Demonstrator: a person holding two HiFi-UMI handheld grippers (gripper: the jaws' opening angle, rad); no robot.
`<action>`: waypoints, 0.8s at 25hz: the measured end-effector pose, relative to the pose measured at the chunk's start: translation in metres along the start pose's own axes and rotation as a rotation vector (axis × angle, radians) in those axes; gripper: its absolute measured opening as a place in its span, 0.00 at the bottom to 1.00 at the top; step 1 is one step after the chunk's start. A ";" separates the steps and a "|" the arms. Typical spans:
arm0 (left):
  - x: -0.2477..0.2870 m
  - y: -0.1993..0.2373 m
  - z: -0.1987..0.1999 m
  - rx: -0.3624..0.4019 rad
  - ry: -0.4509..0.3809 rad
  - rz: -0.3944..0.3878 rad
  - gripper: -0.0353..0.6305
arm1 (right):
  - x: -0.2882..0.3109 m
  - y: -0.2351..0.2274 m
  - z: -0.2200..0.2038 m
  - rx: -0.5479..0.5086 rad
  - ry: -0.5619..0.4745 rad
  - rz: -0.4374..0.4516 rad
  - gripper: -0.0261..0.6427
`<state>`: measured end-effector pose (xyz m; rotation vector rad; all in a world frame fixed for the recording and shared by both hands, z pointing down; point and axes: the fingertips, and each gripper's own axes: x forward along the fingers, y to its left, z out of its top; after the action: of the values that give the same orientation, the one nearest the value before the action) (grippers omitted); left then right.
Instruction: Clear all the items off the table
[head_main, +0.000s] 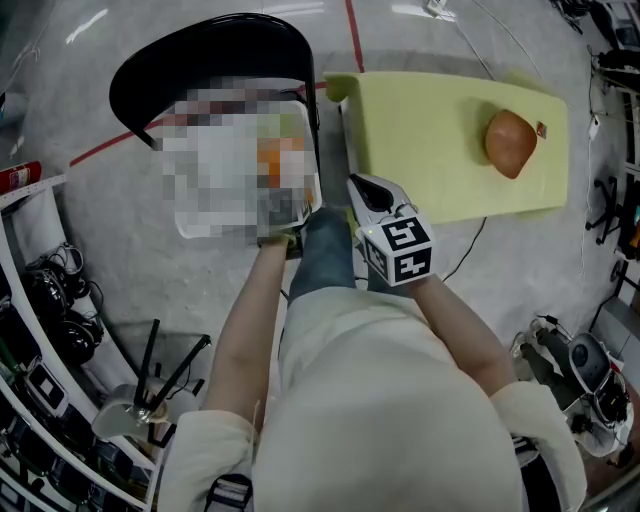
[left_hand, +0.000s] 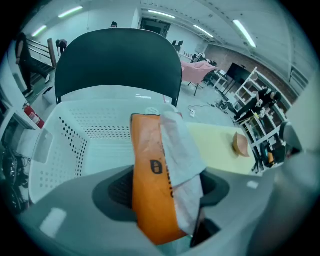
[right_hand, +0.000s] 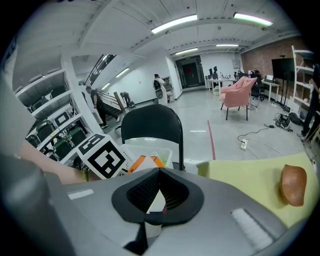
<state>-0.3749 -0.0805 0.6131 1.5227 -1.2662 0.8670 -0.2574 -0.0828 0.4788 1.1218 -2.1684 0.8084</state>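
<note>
One orange packet (left_hand: 150, 185) with a white flap, upright between the jaws of the left hand-held gripper (left_hand: 167, 187), over the white perforated basket (left_hand: 65, 135) on the black chair (left_hand: 117, 60). Jaws released: pads apart on either side of the packet, no visible squeeze. Lower end of the packet cut off behind the gripper body; print too small to read. Basket interior and left jaws blurred over in the head view. Second item, brown and rounded (head_main: 510, 143), near the far right end of the yellow-green counter (head_main: 420, 150), close to its edge. Right hand-held gripper (right_hand: 159, 197) clenched, jaws together, at the counter's near left edge, well apart from the brown item, with bare counter surface between. Counter's left corner just beside the chair.
</note>
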 end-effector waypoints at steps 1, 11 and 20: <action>0.000 -0.001 -0.001 -0.003 0.001 -0.002 0.53 | 0.000 0.000 0.000 0.001 0.000 0.000 0.04; -0.001 -0.004 0.004 0.001 -0.042 0.015 0.65 | -0.002 -0.005 0.000 0.007 -0.005 -0.002 0.04; -0.008 -0.007 0.009 -0.009 -0.068 0.012 0.56 | -0.007 -0.006 0.001 0.004 -0.015 -0.010 0.04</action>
<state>-0.3702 -0.0868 0.6013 1.5504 -1.3275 0.8227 -0.2495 -0.0827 0.4751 1.1434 -2.1732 0.8030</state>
